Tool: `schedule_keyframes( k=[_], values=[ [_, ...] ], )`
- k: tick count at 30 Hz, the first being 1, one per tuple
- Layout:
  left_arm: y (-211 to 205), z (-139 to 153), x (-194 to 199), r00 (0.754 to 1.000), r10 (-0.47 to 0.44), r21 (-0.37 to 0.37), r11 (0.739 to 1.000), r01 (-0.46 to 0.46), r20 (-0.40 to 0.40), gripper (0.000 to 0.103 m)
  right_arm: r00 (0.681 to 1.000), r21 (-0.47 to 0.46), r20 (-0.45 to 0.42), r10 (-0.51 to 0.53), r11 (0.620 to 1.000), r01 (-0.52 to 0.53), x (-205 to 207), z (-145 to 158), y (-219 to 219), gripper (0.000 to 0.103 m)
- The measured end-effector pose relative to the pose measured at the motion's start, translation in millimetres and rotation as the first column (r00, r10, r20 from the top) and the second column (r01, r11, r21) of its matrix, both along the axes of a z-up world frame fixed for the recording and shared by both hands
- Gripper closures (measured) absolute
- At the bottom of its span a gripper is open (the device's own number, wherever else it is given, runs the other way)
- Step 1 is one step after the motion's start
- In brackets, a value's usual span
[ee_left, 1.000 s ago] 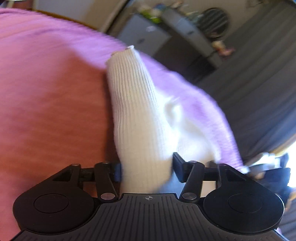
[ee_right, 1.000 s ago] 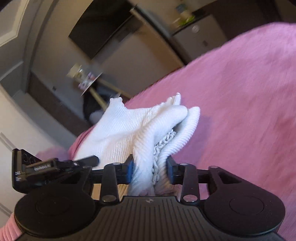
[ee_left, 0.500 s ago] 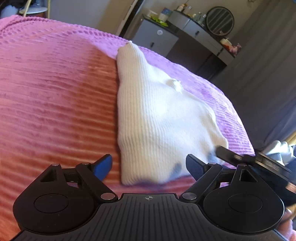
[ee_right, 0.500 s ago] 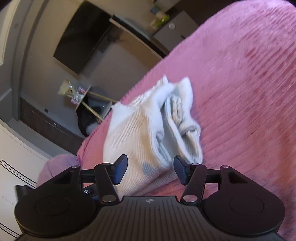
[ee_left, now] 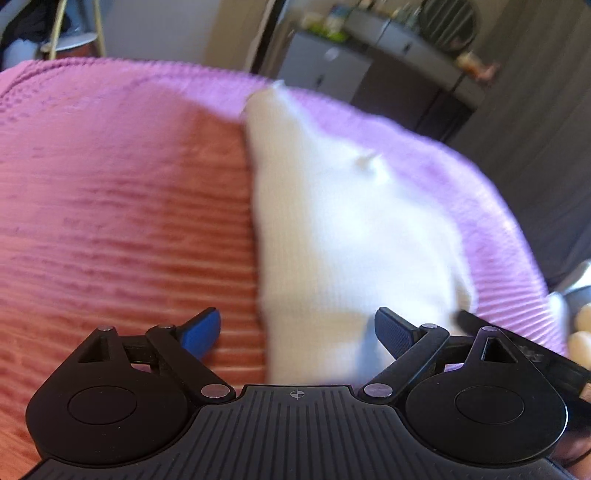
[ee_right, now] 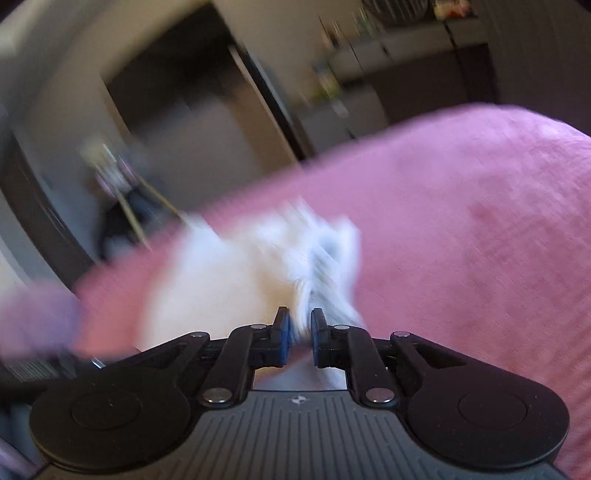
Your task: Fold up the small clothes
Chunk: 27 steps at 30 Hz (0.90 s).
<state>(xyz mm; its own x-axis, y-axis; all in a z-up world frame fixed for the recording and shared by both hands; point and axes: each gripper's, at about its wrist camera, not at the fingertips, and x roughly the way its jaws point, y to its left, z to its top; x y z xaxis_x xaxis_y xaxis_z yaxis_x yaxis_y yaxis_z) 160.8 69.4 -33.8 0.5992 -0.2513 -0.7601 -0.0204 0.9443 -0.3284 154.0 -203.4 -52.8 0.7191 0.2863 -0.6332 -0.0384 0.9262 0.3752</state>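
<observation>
Pink bedspread (ee_left: 110, 206) under your white garment (ee_left: 343, 236): left gripper (ee_left: 297, 332) gapes wide, empty; right gripper (ee_right: 299, 332) pinches its blurred edge.

place: someone's bedroom at home, pretty sure
bed: pink ribbed bedspread (ee_left: 122, 206) fills most of both views
furniture: grey cabinet (ee_left: 325, 70) with bottles and clutter on top
mirror: round one (ee_left: 448, 20) on the dresser top
curtain: dark grey drape (ee_left: 546, 155)
</observation>
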Motion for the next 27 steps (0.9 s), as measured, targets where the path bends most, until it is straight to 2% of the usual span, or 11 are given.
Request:
schedule_keyframes(
  k=[1,2,5,7,10,14,17,20,23,25,27],
  values=[
    [3,1,1,1.000,0.000,0.001,1.000,0.000,0.010,0.009,1.000,0.009,0.003,-0.023,1.000,0.023,-2,0,-6,0.082],
    [8,5,1,0.999,0.000,0.002,1.000,0.000,0.034,0.009,0.999,0.022,0.025,-0.039,0.999,0.039,-4,5,-10,0.077],
    [15,21,10,0.992,0.026,0.056,0.998,-0.033,0.121,0.009,0.984,-0.001,0.178,-0.022,1.000,0.023,-7,35,-7,0.075],
    [15,27,26,0.989,0.043,0.079,0.995,-0.055,0.143,0.009,0.971,-0.087,0.228,0.078,0.994,-0.060,4,47,16,0.075],
    [10,30,52,0.981,0.098,0.079,0.991,-0.113,0.168,0.009,0.946,-0.206,0.237,0.223,0.963,-0.176,29,48,55,0.075],
    [-6,12,78,0.977,0.132,0.190,0.968,-0.163,0.166,0.008,0.926,-0.327,0.214,0.309,0.917,-0.231,64,40,92,0.076],
    [-20,-7,86,0.979,0.101,0.257,0.956,-0.145,0.175,0.007,0.930,-0.432,0.158,0.333,0.870,-0.238,79,17,99,0.076],
    [-31,-22,87,0.973,0.086,0.288,0.946,-0.146,0.213,0.005,0.920,-0.423,0.181,0.348,0.872,-0.247,82,-1,89,0.076],
    [-21,-24,87,0.972,0.143,0.195,0.964,-0.179,0.185,0.005,0.922,-0.387,0.178,0.343,0.886,-0.254,79,-2,81,0.076],
    [-10,-15,86,0.974,0.172,0.141,0.971,-0.192,0.148,0.005,0.924,-0.362,0.174,0.340,0.895,-0.261,78,7,79,0.075],
    [-6,-4,85,0.973,0.167,0.140,0.972,-0.190,0.160,0.006,0.931,-0.304,0.182,0.318,0.918,-0.254,77,20,72,0.075]
  ],
)
